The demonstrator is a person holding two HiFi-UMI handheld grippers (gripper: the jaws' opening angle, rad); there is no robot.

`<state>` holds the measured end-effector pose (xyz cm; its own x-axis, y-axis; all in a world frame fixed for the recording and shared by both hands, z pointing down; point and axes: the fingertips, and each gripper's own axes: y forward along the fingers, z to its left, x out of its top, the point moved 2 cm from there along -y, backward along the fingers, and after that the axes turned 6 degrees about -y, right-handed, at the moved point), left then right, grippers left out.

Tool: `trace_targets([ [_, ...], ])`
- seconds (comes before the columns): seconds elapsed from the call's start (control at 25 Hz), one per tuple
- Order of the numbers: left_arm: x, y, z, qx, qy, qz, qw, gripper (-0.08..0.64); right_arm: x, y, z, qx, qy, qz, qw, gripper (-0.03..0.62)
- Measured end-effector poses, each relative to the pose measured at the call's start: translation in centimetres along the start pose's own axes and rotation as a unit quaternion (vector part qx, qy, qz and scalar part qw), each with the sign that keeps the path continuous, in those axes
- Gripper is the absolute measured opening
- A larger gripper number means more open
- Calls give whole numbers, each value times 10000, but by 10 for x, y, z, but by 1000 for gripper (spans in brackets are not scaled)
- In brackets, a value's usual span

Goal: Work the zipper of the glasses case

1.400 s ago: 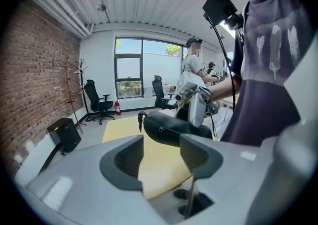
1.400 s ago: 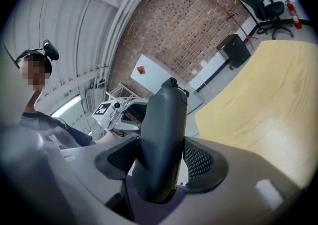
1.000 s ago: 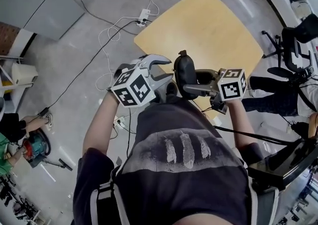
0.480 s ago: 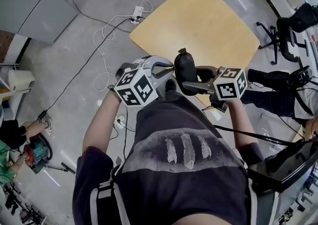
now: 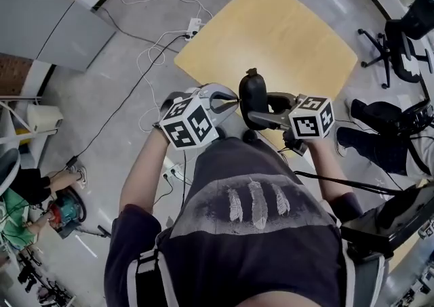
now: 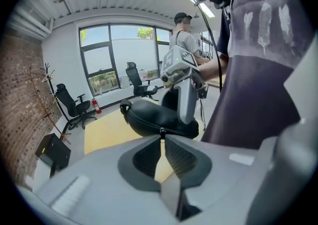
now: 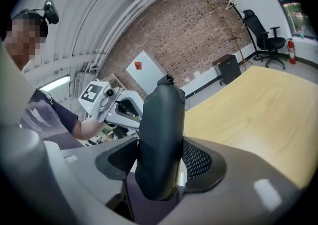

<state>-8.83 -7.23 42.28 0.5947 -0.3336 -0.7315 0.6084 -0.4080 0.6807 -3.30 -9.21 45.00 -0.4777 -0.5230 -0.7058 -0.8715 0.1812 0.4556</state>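
- The glasses case (image 5: pixel 253 93) hangs in the air in front of the person, above the near edge of the yellow table (image 5: pixel 271 28).
- The right gripper (image 5: pixel 261 110) clamps it across the middle, jaws held apart by the case's width.
- The left gripper (image 6: pixel 162 142) has just been closing its jaws, and their tips now pinch the small zipper pull (image 6: pixel 161 132).
- The case looks light, smooth and semi-stiff, so a mid-body clamp suits it.
- The thin pull could slip out.

glasses case (image 5: pixel 252 90) in right gripper (image 5: pixel 258 112), seemingly over table's (image 5: pixel 271 28) near edge
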Motion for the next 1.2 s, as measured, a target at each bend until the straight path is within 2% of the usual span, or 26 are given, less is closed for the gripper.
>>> trace_targets([
  [0.12, 8, 10, 0, 17, -103, 42, 9999, 23, 2, -10, -9, 113, 163, -126, 9997, 284],
  [0.28, 10, 18, 4, 64, -288, 90, 9995, 23, 3, -15, -18, 156, 144, -75, 9997, 285],
  [0.6, 1, 19, 4, 204, -309, 276, 9989, 23, 7, -6, -24, 287, 228, -114, 9993, 284],
  [0.8, -8, 13, 0, 236, -447, 310, 9982, 23, 12, 3, -21, 338, 284, -136, 9989, 284],
  [1.04, -22, 14, -4, 262, -611, 300, 9973, 23, 13, 13, -23, 225, 373, -124, 9990, 284],
  [1.2, -30, 18, -11, 235, -575, 372, 9974, 23, 11, 18, -26, 74, 508, -221, 9984, 282],
])
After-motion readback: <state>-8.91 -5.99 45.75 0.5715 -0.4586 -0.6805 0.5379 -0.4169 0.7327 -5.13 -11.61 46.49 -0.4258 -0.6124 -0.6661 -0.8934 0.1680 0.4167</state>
